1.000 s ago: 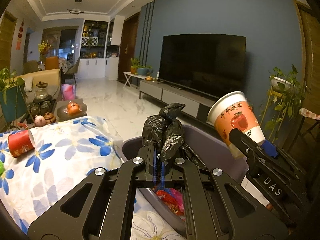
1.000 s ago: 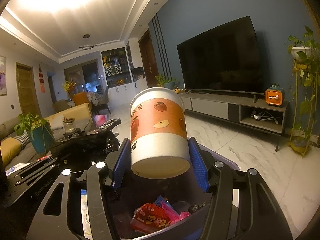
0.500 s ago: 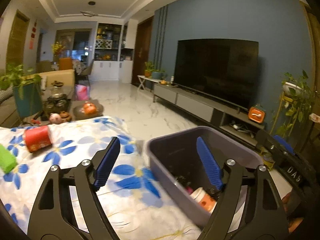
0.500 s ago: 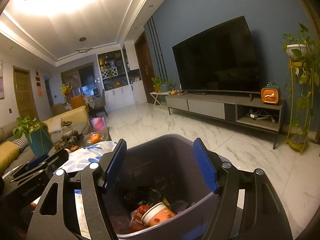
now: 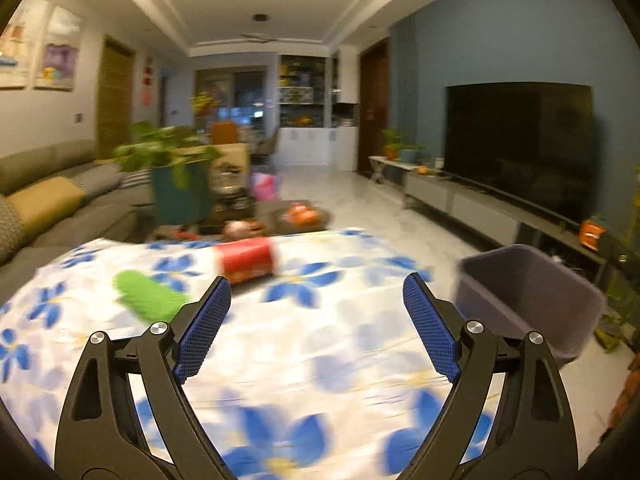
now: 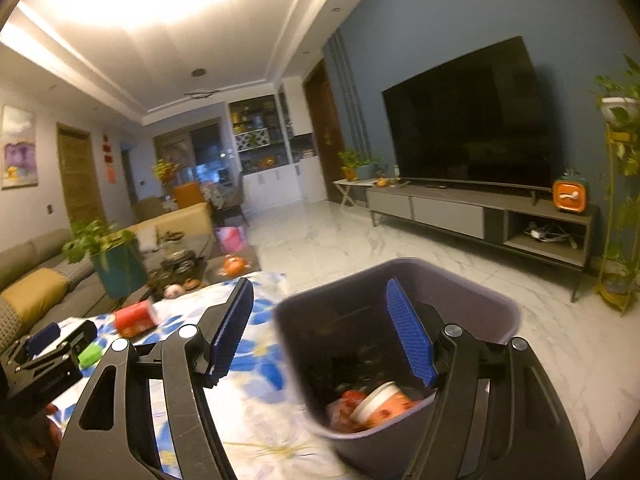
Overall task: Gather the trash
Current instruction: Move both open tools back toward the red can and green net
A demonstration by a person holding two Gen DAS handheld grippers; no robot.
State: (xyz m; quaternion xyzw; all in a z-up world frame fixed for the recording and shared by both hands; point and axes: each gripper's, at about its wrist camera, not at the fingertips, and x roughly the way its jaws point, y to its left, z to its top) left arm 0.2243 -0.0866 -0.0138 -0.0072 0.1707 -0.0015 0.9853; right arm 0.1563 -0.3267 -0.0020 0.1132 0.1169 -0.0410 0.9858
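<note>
1 red cup (image 5: 247, 259) lies sideways, blurred.

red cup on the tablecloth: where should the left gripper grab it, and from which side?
Across the middle of the red cup's body, coming in low from the near side. It lies on its side on the floral cloth, long axis running left-right in the left wrist view, so the open, empty left gripper would probably need to roll and pinch top and bottom. Blur hides its rim.
</note>
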